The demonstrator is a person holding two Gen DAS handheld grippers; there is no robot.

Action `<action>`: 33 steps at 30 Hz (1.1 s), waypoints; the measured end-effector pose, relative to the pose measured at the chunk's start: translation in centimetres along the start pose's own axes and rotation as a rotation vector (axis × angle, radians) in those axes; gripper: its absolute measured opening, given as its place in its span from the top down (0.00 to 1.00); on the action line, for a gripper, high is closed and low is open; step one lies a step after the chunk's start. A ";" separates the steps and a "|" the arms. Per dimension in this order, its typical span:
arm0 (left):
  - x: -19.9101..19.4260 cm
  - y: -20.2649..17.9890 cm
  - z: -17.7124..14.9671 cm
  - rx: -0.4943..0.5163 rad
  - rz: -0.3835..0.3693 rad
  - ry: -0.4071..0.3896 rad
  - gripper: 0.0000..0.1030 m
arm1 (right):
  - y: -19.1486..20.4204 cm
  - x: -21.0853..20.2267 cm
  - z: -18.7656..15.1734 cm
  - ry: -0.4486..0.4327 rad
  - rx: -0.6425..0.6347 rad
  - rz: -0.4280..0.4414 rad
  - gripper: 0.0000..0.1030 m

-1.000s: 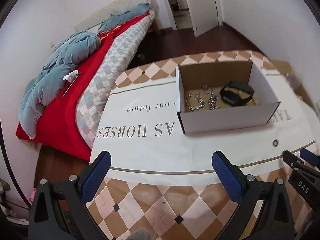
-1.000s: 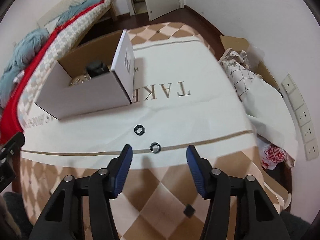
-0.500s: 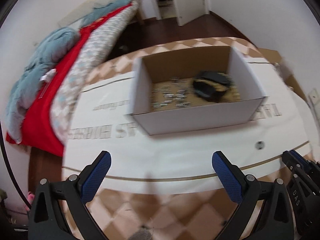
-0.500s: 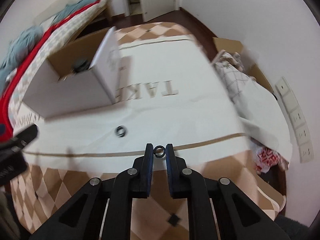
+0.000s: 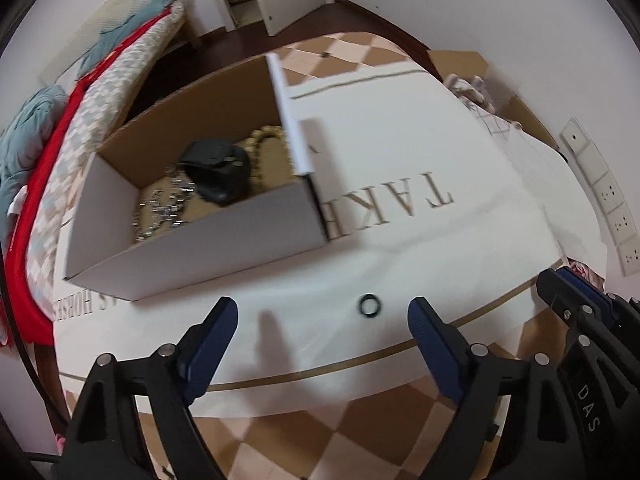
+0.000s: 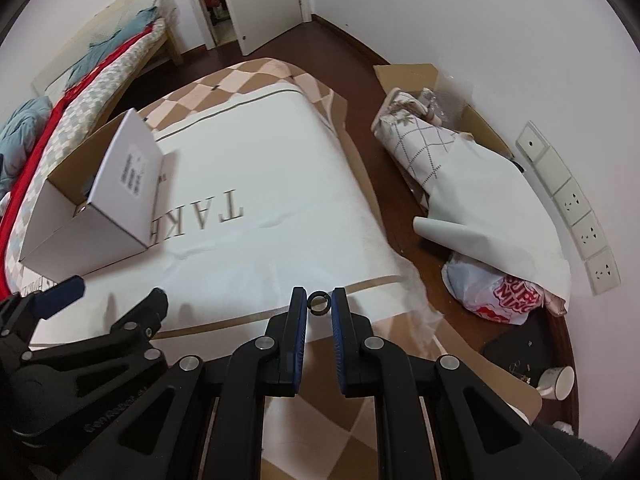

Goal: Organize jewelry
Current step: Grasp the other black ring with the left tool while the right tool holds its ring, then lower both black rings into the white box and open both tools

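Observation:
A white cardboard box (image 5: 192, 240) stands on the white cloth and holds a black watch (image 5: 218, 170), a silver chain (image 5: 160, 212) and a beaded bracelet (image 5: 268, 148). A black ring (image 5: 370, 305) lies on the cloth between my left gripper's fingers. My left gripper (image 5: 323, 336) is open and empty just short of it. My right gripper (image 6: 319, 305) is shut on a second black ring (image 6: 319, 303), held at its fingertips above the table's near edge. The box also shows in the right wrist view (image 6: 92, 216). My right gripper also shows at the right edge of the left wrist view (image 5: 576, 300).
The table (image 6: 280, 152) has a white cloth with a checked brown border. A bed (image 5: 80, 104) with red and blue covers lies to the left. On the floor to the right lie cardboard (image 6: 404, 76), rolled cloth (image 6: 424, 148), a plastic bag (image 6: 500, 292) and a cup (image 6: 558, 382).
My right gripper closed on the nearer ring and lifted it off the cloth. My left gripper swung right and closer, so the other ring now lies between its open fingers.

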State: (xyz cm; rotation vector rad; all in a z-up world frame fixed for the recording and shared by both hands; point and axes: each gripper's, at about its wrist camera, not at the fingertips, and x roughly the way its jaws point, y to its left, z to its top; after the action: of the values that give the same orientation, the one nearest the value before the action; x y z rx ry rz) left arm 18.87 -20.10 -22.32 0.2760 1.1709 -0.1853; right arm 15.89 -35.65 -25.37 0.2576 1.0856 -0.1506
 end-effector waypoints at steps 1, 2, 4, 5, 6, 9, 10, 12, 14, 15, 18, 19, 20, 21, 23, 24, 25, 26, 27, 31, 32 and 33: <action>0.2 -0.3 0.1 0.005 -0.001 0.001 0.17 | -0.2 0.0 0.0 0.000 0.007 0.000 0.87; 0.3 -0.5 0.2 0.011 -0.006 0.002 0.18 | -0.5 0.1 0.0 0.000 0.015 -0.002 0.87; 0.7 -0.8 0.4 0.022 -0.011 0.009 0.35 | -0.9 0.0 0.0 -0.002 0.026 -0.005 0.87; 0.9 -0.9 0.4 0.025 -0.024 0.017 0.39 | -1.0 0.0 0.0 -0.002 0.033 -0.007 0.87; 0.8 -0.8 0.4 0.021 -0.032 0.007 0.43 | -1.2 0.0 0.0 -0.003 0.039 -0.009 0.87; 0.8 -1.0 0.6 0.024 -0.053 0.008 0.67 | -1.6 0.0 0.1 -0.005 0.052 -0.009 0.87; 0.8 -1.0 0.7 0.025 -0.058 0.008 0.79 | -1.6 0.0 0.1 -0.007 0.053 -0.010 0.87; 0.8 -1.1 0.8 0.031 -0.064 0.013 0.89 | -1.6 0.0 0.1 -0.008 0.054 -0.011 0.87; 0.7 -1.0 0.8 0.029 -0.062 0.008 0.91 | -1.6 -0.1 0.2 -0.011 0.055 -0.007 0.87; 0.6 -1.0 0.8 0.027 -0.062 0.005 0.91 | -1.6 -0.2 0.2 -0.014 0.055 -0.007 0.87; 0.1 -0.4 0.6 0.014 -0.065 -0.003 0.91 | -1.5 -0.8 0.3 -0.027 0.058 0.002 0.87; -0.2 -0.2 0.5 0.010 -0.065 -0.008 0.91 | -1.4 -1.0 0.5 -0.033 0.058 0.006 0.87; -0.6 0.1 0.5 0.004 -0.067 -0.014 0.91 | -1.3 -1.3 0.5 -0.037 0.059 0.010 0.87; -1.0 0.4 0.4 0.000 -0.069 -0.019 0.91 | -1.2 -1.6 0.6 -0.043 0.058 0.015 0.87; -2.0 1.1 0.4 -0.012 -0.074 -0.033 0.91 | -0.8 -2.2 0.9 -0.052 0.057 0.029 0.87; -2.5 1.4 0.5 -0.019 -0.080 -0.042 0.91 | -0.6 -2.5 1.0 -0.057 0.055 0.038 0.87; -3.1 1.9 0.5 -0.027 -0.085 -0.049 0.91 | -0.3 -2.9 1.1 -0.063 0.052 0.044 0.87; -4.1 2.7 0.6 -0.041 -0.098 -0.060 0.91 | 0.1 -3.4 1.3 -0.069 0.047 0.054 0.87; -4.8 3.2 0.5 -0.051 -0.107 -0.069 0.91 | 0.4 -3.9 1.5 -0.076 0.044 0.066 0.87; -8.3 7.2 1.2 -0.123 -0.139 -0.118 0.91 | 2.6 -5.6 2.6 -0.098 0.025 0.141 0.87; -8.8 8.0 1.5 -0.137 -0.145 -0.124 0.91 | 3.7 -6.0 3.2 -0.100 0.014 0.174 0.87; -9.3 9.5 1.9 -0.158 -0.152 -0.129 0.91 | 4.6 -6.4 3.5 -0.101 0.005 0.198 0.87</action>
State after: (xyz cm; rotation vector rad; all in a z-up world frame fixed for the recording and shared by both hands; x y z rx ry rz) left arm 19.74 -11.70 -11.92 0.0350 1.0723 -0.2391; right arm 17.04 -32.27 -17.57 0.3570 0.9533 0.0111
